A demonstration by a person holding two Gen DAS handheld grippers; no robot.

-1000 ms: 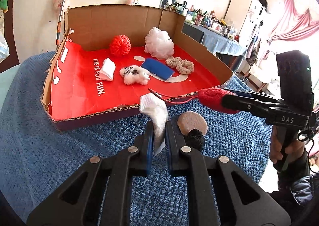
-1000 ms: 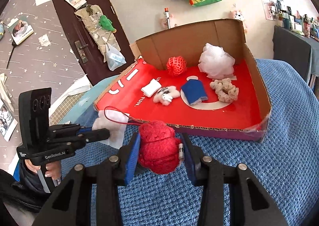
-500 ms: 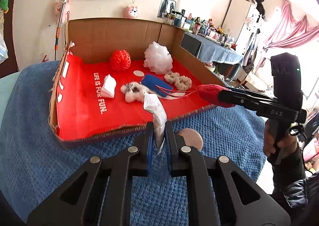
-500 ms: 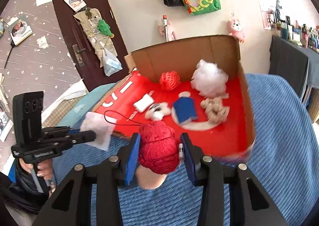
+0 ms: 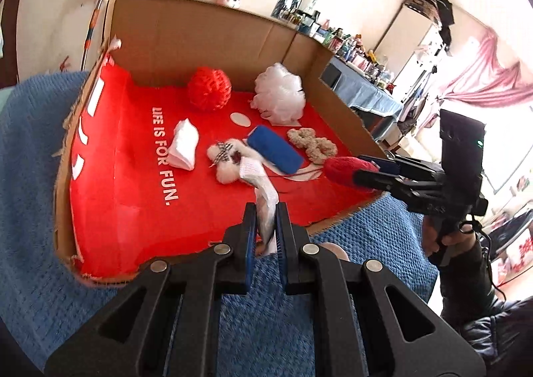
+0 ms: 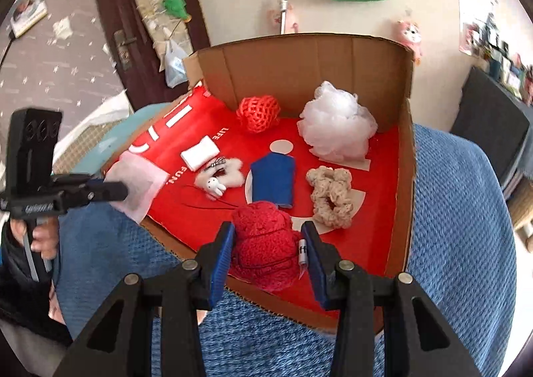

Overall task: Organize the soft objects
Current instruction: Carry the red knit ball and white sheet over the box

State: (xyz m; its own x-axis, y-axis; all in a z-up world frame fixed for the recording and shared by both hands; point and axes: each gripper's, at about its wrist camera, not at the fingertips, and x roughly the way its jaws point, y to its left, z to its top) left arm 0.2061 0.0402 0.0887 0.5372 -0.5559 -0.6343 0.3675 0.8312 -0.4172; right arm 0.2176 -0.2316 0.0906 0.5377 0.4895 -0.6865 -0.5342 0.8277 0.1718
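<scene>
My left hand-held gripper (image 5: 266, 227) is pinching a white cloth (image 5: 263, 190); my right hand-held gripper (image 6: 268, 253) is clamping red yarn (image 6: 263, 243), probably for dropping into the box (image 6: 299, 60).

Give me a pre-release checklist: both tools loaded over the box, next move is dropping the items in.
1. Left tool shut on the white cloth: ok.
2. Right tool shut on the red yarn ball: ok.
3. Yarn ball over the box floor, past the front edge: ok.
4. Cloth over the box floor: ok, just past the front edge.
5. Bare red floor free below the cloth: ok.
6. Yarn ball's loose thread clear of the plush toy: cannot tell.
</scene>
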